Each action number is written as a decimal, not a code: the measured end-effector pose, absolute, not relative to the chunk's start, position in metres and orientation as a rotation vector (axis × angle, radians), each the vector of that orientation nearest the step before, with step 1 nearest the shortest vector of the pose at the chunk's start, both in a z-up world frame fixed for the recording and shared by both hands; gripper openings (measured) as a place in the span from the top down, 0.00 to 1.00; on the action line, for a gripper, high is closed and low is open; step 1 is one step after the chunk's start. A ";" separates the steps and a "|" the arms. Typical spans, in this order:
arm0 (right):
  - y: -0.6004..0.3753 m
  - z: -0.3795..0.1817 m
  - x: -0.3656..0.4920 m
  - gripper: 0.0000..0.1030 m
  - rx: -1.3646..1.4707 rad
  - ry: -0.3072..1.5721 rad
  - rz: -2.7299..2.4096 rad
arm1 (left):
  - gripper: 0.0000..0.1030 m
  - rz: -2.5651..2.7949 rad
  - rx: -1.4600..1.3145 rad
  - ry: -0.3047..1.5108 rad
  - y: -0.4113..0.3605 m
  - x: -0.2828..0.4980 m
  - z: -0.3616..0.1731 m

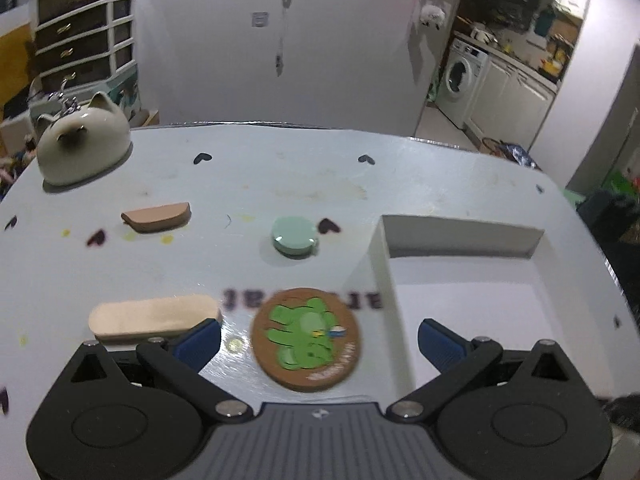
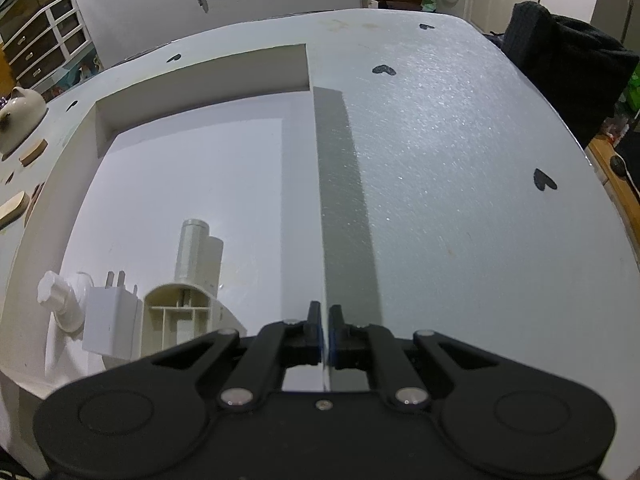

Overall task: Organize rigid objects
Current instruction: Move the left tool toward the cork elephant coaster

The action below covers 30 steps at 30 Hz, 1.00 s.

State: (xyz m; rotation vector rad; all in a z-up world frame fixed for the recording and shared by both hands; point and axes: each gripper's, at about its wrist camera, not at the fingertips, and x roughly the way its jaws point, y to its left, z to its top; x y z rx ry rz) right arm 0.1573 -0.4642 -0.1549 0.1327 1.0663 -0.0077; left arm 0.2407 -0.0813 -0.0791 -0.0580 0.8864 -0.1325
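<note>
In the left wrist view my left gripper (image 1: 319, 344) is open, its blue pads on either side of a round brown coaster with a green frog (image 1: 305, 339) lying on the white table (image 1: 240, 184). A pale wooden oblong piece (image 1: 154, 319) lies just left of the left pad. A pink-brown half-round piece (image 1: 157, 216) and a mint green disc (image 1: 293, 235) lie farther off. In the right wrist view my right gripper (image 2: 325, 316) is shut on the right wall of the white box (image 2: 320, 200). Inside the box lie a white plug adapter (image 2: 110, 326), a cream plastic part (image 2: 180, 316), a silver cylinder (image 2: 192, 248) and a white knob (image 2: 56, 292).
A cream cat-shaped teapot (image 1: 82, 144) stands at the table's far left. The white box (image 1: 380, 264) sits right of the coaster. Black heart marks dot the table. A dark chair back (image 2: 568, 72) stands beyond the table's right edge.
</note>
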 end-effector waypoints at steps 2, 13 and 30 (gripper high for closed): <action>-0.464 -0.155 0.158 0.96 0.132 1.070 -0.009 | 0.00 -0.158 -0.030 0.895 -0.078 0.245 -0.089; -0.464 -0.154 0.163 0.95 0.145 1.097 -0.027 | 0.00 -0.259 0.058 0.982 -0.085 0.264 -0.143; -0.464 -0.154 0.168 0.95 0.156 1.129 -0.040 | 0.00 -0.304 0.153 1.011 -0.092 0.295 -0.172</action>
